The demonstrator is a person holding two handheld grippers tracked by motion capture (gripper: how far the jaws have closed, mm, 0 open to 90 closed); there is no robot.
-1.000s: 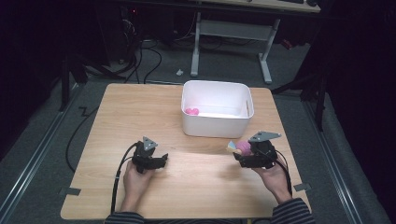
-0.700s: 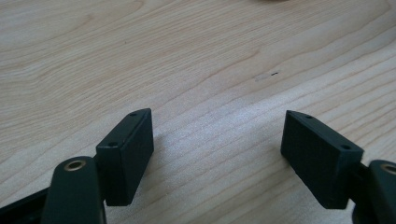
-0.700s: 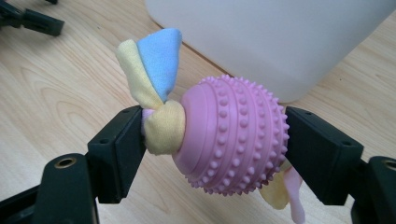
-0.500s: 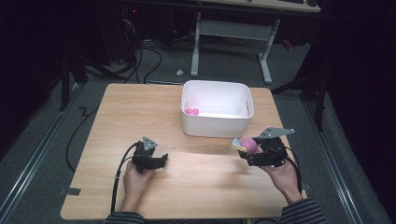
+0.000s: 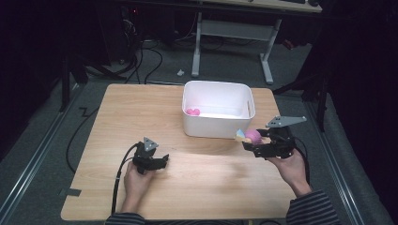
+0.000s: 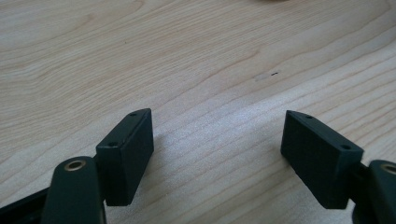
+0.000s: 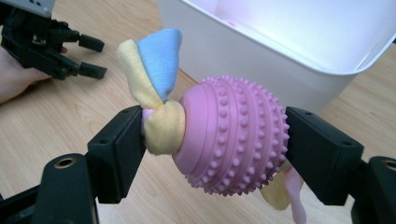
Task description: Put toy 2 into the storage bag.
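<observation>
- While nothing is held, the left gripper (image 5: 157, 161) is rested wide open near the tabletop's (image 5: 117, 108) front edge, kept clear.
- The white bin (image 5: 218, 126) is set toward the far edge.
- The pink spiked ball (image 7: 233, 135) is clamped by the right gripper (image 7: 212, 140) at the bin's right front corner, presumably for dropping in.

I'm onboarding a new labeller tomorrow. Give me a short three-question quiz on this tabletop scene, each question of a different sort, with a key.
1. True or false: the right gripper is shut on the pink spiky ball.
2. Which option fits the left gripper? A) shut on a cloth B) fingers open, nothing between them, over the table C) inside the white bin
3. Fill in: knotted through the ball are fabric strips coloured yellow and ____.

Key:
1. True; one finger presses the ball's side, the other its knotted cloth end.
2. B.
3. Blue; a paler pinkish strip hangs below.
</observation>
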